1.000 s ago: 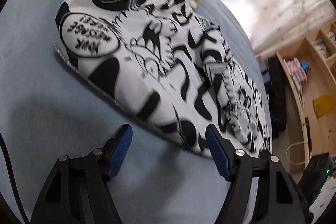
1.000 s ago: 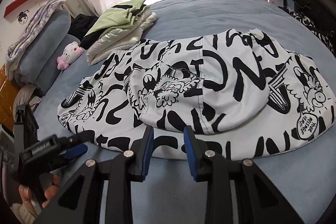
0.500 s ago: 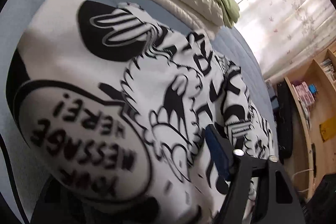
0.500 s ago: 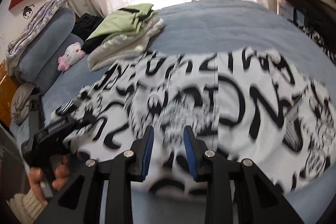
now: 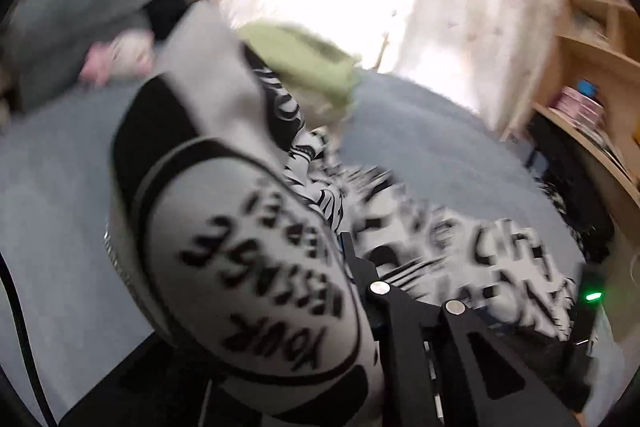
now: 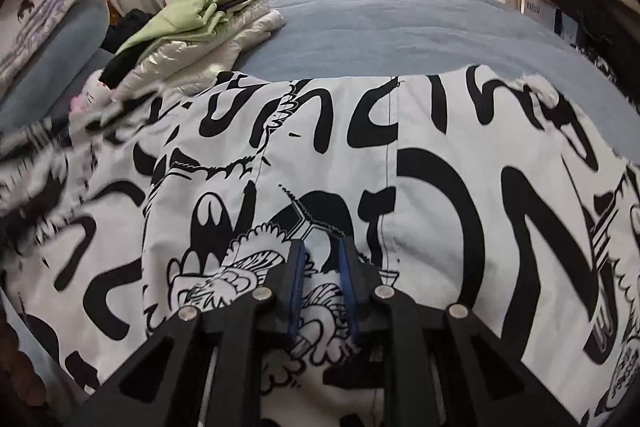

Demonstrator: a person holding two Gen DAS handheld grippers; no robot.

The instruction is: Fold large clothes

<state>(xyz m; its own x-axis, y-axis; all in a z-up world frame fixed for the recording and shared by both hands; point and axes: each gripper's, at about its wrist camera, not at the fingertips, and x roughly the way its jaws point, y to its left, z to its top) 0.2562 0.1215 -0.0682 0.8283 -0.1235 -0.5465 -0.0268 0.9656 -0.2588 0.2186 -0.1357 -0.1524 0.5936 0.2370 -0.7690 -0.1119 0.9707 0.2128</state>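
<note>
Draped over the left gripper, a corner of the black-and-white printed garment hangs close to the lens, its speech-bubble print filling that view. Its jaws are closing, nearly together, with cloth caught between them; only one finger shows, the other lies hidden under the fabric. I judge the corner is raised this way so it can be carried across the rest of the garment for a fold.

Beneath the right gripper the garment lies spread on the blue bed, its body flat and its far edge reaching toward the window. This gripper's jaws are closing too, narrow, with a pinch of cloth rising between the blue pads; whether they press it yet I cannot tell. It probably sits there to anchor the middle while the other end swings over.

Beyond the garment, ahead and to the left of the right gripper, a stack of folded clothes sits topped in green, likely finished pieces kept clear of the working area.
</note>
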